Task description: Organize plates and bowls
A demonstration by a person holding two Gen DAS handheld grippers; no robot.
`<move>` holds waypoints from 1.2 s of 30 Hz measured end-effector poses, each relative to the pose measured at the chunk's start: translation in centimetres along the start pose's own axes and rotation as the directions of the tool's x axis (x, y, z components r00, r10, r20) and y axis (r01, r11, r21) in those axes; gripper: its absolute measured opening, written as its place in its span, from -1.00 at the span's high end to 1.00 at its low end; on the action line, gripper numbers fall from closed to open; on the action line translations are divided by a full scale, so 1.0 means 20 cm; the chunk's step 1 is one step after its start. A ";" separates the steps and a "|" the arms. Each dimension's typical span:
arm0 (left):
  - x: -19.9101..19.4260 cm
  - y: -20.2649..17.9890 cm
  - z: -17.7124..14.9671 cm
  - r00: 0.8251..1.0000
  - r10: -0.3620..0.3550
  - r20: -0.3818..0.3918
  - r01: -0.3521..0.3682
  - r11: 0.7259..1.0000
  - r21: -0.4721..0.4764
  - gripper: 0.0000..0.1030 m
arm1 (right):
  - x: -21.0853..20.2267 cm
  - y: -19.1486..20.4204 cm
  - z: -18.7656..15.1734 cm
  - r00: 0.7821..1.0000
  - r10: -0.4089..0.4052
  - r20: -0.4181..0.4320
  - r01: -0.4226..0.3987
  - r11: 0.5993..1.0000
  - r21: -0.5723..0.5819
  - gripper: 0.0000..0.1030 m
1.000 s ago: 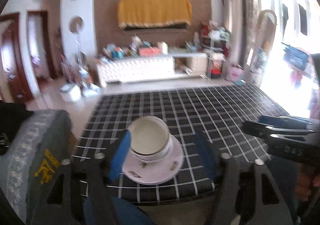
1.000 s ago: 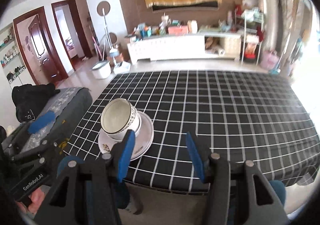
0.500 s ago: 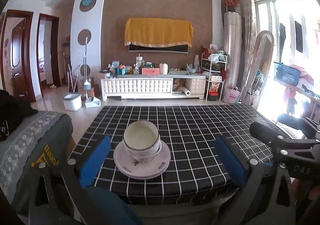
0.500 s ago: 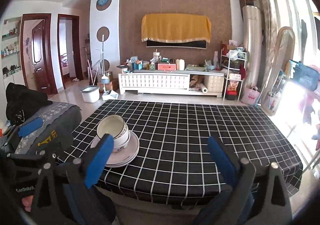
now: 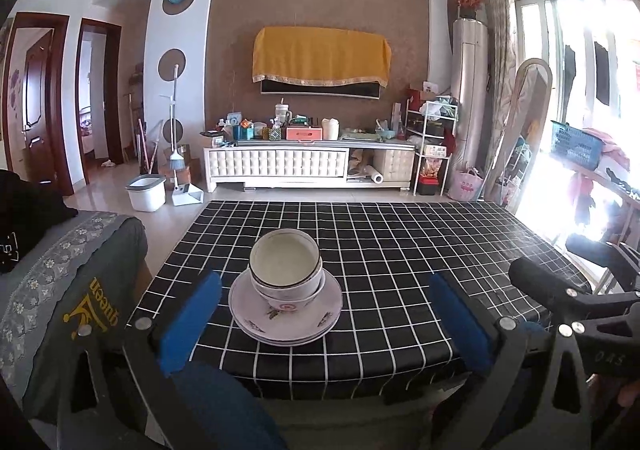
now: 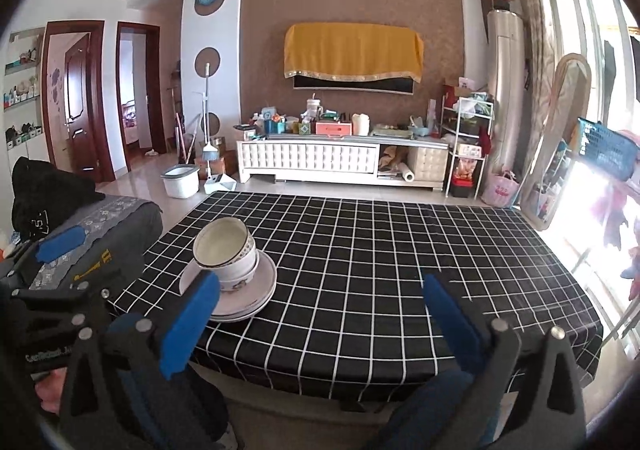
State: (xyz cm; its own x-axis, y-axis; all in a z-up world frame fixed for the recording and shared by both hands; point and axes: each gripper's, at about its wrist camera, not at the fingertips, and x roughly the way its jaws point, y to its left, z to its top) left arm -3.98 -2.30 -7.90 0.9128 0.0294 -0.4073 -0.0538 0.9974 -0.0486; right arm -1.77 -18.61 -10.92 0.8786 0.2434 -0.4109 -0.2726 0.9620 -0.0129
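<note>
Fingers (image 5: 188, 326) of the left gripper (image 5: 324, 322) spread wide, holding nothing; same for the right gripper (image 6: 320, 320). Both pulled back from the stack since a second ago, now short of the desk (image 5: 400, 250) edge. Reads as the stacking finished and released. Counted: two bowls (image 5: 285, 270) nested, atop what looks like two plates (image 5: 285, 316), lower centre of the left view, centre-left of the right (image 6: 226, 256).
</note>
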 end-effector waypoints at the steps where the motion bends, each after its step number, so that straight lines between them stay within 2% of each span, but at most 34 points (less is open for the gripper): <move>1: 0.00 0.00 0.00 1.000 -0.004 0.000 0.004 1.000 -0.002 -1.00 | 0.00 0.00 -0.01 1.000 -0.003 0.000 0.003 1.000 0.001 -0.99; 36: 0.02 -0.02 -0.05 1.000 0.004 -0.025 -0.004 1.000 0.011 -1.00 | 0.01 -0.01 -0.03 1.000 -0.019 -0.014 0.019 1.000 0.000 -0.99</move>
State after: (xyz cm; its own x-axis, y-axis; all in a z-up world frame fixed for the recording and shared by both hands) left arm -4.06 -2.84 -9.02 0.9020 0.0315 -0.4305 -0.0526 0.9979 -0.0372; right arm -1.79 -18.91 -11.45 0.8778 0.2236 -0.4237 -0.2562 0.9664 -0.0206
